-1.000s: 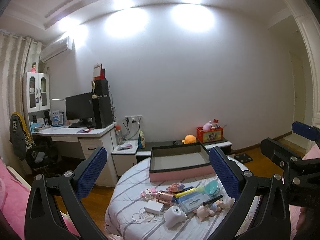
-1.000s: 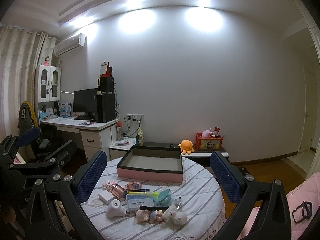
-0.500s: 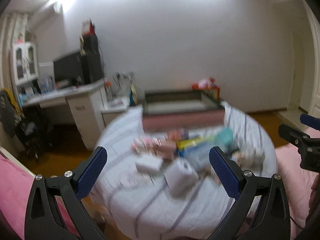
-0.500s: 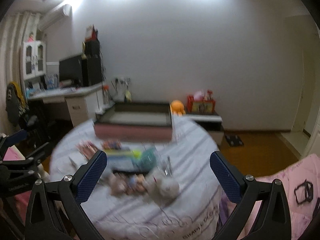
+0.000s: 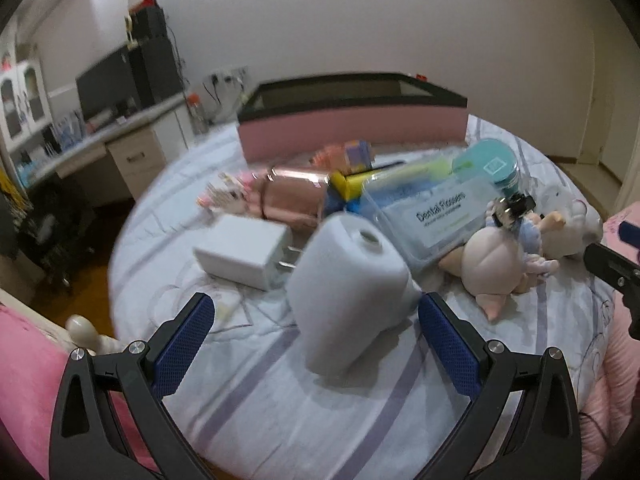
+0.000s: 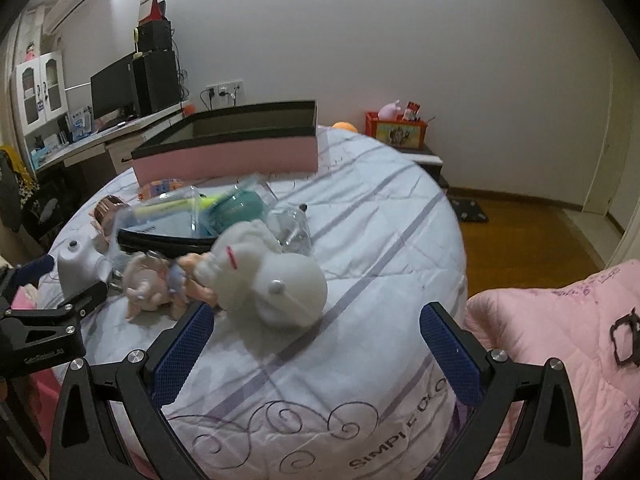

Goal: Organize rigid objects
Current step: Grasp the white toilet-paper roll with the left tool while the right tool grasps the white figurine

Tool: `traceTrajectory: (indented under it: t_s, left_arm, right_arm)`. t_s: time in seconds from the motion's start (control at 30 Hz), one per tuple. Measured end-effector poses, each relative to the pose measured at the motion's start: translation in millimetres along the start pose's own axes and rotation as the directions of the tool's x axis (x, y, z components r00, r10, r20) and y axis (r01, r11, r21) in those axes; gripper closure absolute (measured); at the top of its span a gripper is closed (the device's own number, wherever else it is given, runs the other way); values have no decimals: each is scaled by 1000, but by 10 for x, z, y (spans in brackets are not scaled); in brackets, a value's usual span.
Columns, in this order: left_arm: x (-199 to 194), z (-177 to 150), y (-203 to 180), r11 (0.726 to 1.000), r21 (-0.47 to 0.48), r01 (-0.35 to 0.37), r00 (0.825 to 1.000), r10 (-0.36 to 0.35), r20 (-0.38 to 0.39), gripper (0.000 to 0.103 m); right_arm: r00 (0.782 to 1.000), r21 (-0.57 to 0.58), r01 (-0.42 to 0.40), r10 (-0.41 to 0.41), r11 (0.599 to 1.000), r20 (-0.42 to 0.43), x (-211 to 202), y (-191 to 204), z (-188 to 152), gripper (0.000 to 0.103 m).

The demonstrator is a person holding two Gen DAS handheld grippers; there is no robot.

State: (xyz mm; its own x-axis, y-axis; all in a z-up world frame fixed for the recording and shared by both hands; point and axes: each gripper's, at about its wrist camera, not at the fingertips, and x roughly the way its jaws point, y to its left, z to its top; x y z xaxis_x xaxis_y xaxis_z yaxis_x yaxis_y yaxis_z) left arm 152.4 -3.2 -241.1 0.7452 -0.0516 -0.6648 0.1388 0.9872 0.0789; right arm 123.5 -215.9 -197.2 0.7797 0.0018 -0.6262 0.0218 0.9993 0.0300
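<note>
A pile of small objects lies on a round table with a striped white cloth (image 5: 280,412). My left gripper (image 5: 316,340) is open, its blue pads either side of a white rounded device (image 5: 348,280), apart from it. Behind that lie a white charger (image 5: 244,254), a rose-gold cylinder (image 5: 294,198), a dental flosser box (image 5: 436,216) and a pig figurine (image 5: 492,264). My right gripper (image 6: 318,354) is open just short of a white plush toy (image 6: 272,276). A pink open box (image 6: 228,158) stands at the table's far side, also in the left wrist view (image 5: 352,130).
A teal round case (image 6: 236,210) and a clear bottle (image 6: 294,228) lie behind the plush. A desk with a monitor (image 6: 114,90) stands at the back left. Pink bedding (image 6: 560,340) lies to the right. Wooden floor (image 6: 520,240) surrounds the table.
Both grippers have dropped and moved forward toward the table, so the objects now fill the views. Both stay open.
</note>
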Motion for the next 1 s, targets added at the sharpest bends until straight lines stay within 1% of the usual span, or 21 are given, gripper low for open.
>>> traceTrajectory:
  t_s: [0.1,0.17,0.2,0.23,0.3,0.43,0.53,0.63,0.67,0.7,0.73,0.83,0.87,1.0]
  left_arm:
    - [81,-20,56,999,-30,41,999,-42,-8,0]
    - [86,-18,99,995,-41,86,996,-86,-1,5]
    - [69,-5,119,993,-36,109,994,-109,3,12]
    - [65,-1,124,992,-34,121,993,-120,6,22]
    - [55,7,134,992,-35,123,992,-123,12,31]
    - [48,24,179,987,-51,155,988,-155,10,31]
    - [38,42,201,986,-52,161,987,-160,8,31]
    - [26,65,188,986,-44,160,987,-160,7,31]
    - [12,72,182,986,-44,162,987,-162,10,31]
    - [-8,65,184,985,-44,164,986,-164,12,31]
    - [-25,74,175,985,-42,165,986,-164,15,31]
    - [-72,87,165,986,-35,163,986,-162,26,31]
    - [-85,92,166,985,-36,166,986,-165,28,31]
    - [-127,121,167,984,-32,174,984,-173,37,31]
  right_arm:
    - [999,10,-35,35,999,-11,90,-15,6,0]
    - [998,7,-59,60,998,-17,153,16,25,0]
    - [998,2,-64,64,998,-19,182,28,40,0]
    - [997,-5,-75,75,997,-18,201,46,53,0]
    - [996,-20,-91,91,996,-22,248,76,80,0]
    - [991,-26,-133,132,991,-29,342,91,124,0]
    - [987,-34,-160,159,987,-26,381,96,145,1]
    - [979,-34,-200,198,979,-41,429,104,171,11]
    - [976,-33,-216,214,976,-44,437,108,172,21]
    - [972,-33,-231,230,972,-48,444,115,172,32]
    - [969,-34,-241,239,970,-55,450,125,171,32]
    - [971,-35,-236,234,971,-55,439,133,164,35]
    - [973,-30,-227,225,974,-49,429,121,160,39]
    - [975,0,-221,221,975,-35,388,45,177,39]
